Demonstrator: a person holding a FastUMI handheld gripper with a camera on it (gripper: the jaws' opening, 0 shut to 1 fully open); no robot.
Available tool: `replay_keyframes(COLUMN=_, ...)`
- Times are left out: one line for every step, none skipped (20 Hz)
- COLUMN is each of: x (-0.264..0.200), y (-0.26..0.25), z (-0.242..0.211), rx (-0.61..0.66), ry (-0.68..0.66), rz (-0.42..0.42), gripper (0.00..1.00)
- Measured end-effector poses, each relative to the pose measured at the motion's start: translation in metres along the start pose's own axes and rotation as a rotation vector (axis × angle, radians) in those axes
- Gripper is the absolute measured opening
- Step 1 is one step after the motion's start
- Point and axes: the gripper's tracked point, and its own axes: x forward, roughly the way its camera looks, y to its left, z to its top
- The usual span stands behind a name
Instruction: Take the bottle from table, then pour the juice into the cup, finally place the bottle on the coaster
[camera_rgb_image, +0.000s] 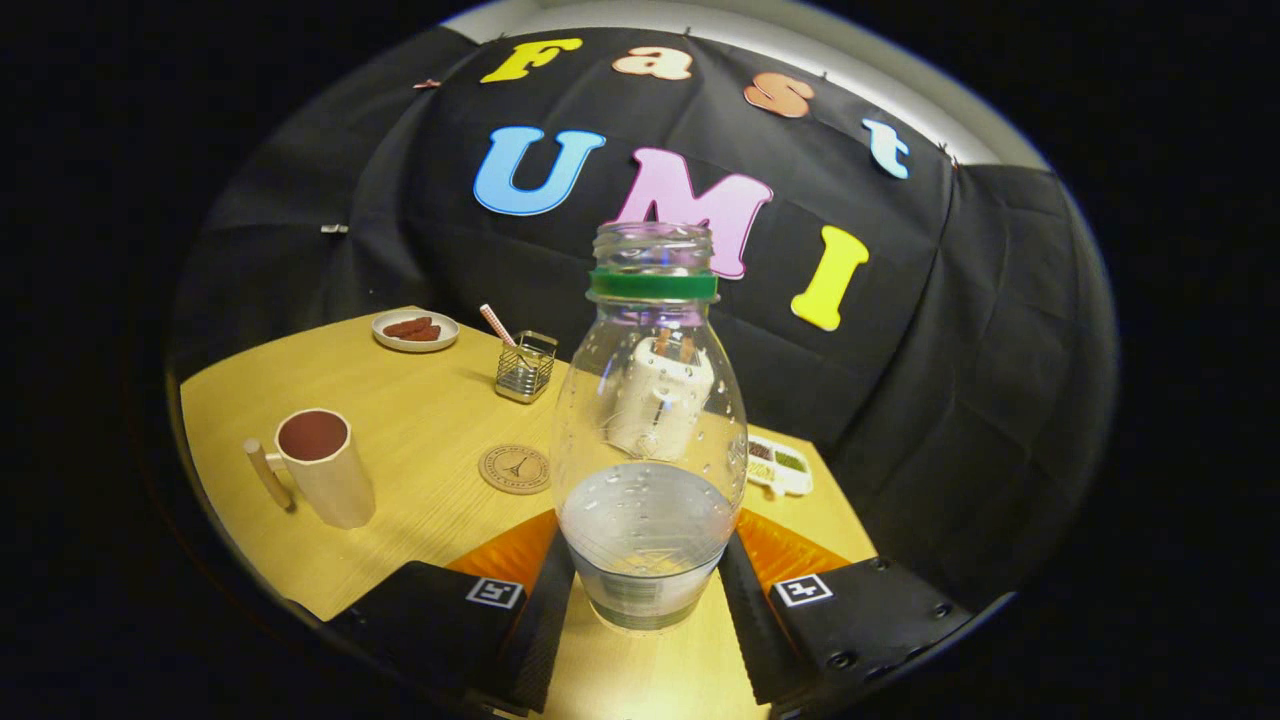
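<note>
Tongs: the tongs (648, 590) sit nearest of all, one finger on each side of the bottle's base, both pressing against its lower wall, so they look clenched on it.
Bottle: a clear plastic bottle with a green neck ring and no cap (650, 440) stands upright between the fingers; clear liquid fills roughly its lower third. Whether its base is touching the light wooden tabletop (420, 420) or is lifted just off it, I cannot tell.
Coaster: a round brown cork coaster with a printed emblem (515, 468) lies flat just beyond the fingers, left of the bottle, with nothing on it.
Cup: a cream mug with a dark reddish inside and a straight handle (322, 468) stands further left, well apart from the bottle.
Behind the bottle: a white holder with brown sticks (662, 395) is seen through the plastic, and a small white tray of compartments (780, 465) lies just right of it.
Farther back: a square wire basket holding a striped straw (525, 366), then a small white plate of brown pieces (415, 330) near the far edge.
Progress: the grasp looks made, so I judge the first step to be about complete.
Left to do: carry the bottle to the mug, pour, then stand it on the coaster.
</note>
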Motion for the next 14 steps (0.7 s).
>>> replay_keyframes(x=0.002, y=-0.003, z=0.007, rx=-0.052, ry=-0.007, rz=-0.030, gripper=0.75)
replay_keyframes(x=0.003, y=-0.005, z=0.013, rx=-0.106, ry=-0.010, rz=-0.055, gripper=0.75)
replay_keyframes(x=0.006, y=-0.002, z=0.019, rx=-0.160, ry=-0.011, rz=-0.066, gripper=0.75)
replay_keyframes(x=0.009, y=0.002, z=0.025, rx=-0.209, ry=-0.016, rz=-0.068, gripper=0.75)
replay_keyframes(x=0.009, y=0.008, z=0.030, rx=-0.252, ry=-0.022, rz=-0.063, gripper=0.75)
replay_keyframes(x=0.010, y=0.015, z=0.037, rx=-0.285, ry=-0.032, rz=-0.046, gripper=0.75)
replay_keyframes(x=0.011, y=0.023, z=0.042, rx=-0.311, ry=-0.039, rz=-0.030, gripper=0.75)
replay_keyframes(x=0.012, y=0.029, z=0.044, rx=-0.341, ry=-0.039, rz=-0.029, gripper=0.75)
replay_keyframes(x=0.012, y=0.038, z=0.046, rx=-0.371, ry=-0.037, rz=-0.016, gripper=0.75)
replay_keyframes(x=0.014, y=0.048, z=0.045, rx=-0.407, ry=-0.025, rz=0.005, gripper=0.75)
replay_keyframes(x=0.014, y=0.057, z=0.045, rx=-0.450, ry=-0.020, rz=0.010, gripper=0.75)
replay_keyframes(x=0.012, y=0.065, z=0.048, rx=-0.499, ry=-0.024, rz=0.013, gripper=0.75)
replay_keyframes(x=0.013, y=0.073, z=0.050, rx=-0.545, ry=-0.032, rz=0.020, gripper=0.75)
replay_keyframes(x=0.012, y=0.081, z=0.050, rx=-0.592, ry=-0.038, rz=0.030, gripper=0.75)
